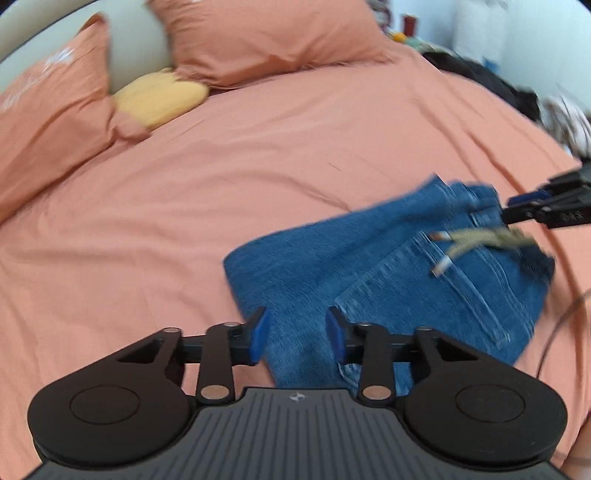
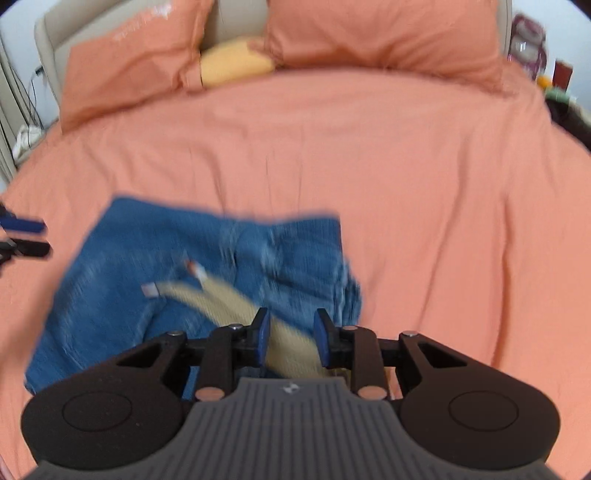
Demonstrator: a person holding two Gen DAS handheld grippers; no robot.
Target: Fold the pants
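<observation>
Folded blue denim pants point(image 1: 388, 273) lie on the salmon bedspread point(image 1: 221, 184), with a beige drawstring point(image 1: 476, 240) across the waistband end. My left gripper point(image 1: 297, 338) is open, its blue pads over the near edge of the pants, holding nothing. My right gripper point(image 2: 291, 339) is open just above the pants point(image 2: 177, 280), with the beige drawstring point(image 2: 236, 306) running between its pads. The right gripper also shows in the left wrist view point(image 1: 517, 208) at the waistband end. The left gripper's fingertips show at the left edge of the right wrist view point(image 2: 26, 236).
Two salmon pillows point(image 2: 384, 33) and a yellow cushion point(image 2: 236, 62) lie at the head of the bed. Dark clothing point(image 1: 487, 81) is piled at the right side. A nightstand with small items point(image 2: 532, 48) stands at the far right.
</observation>
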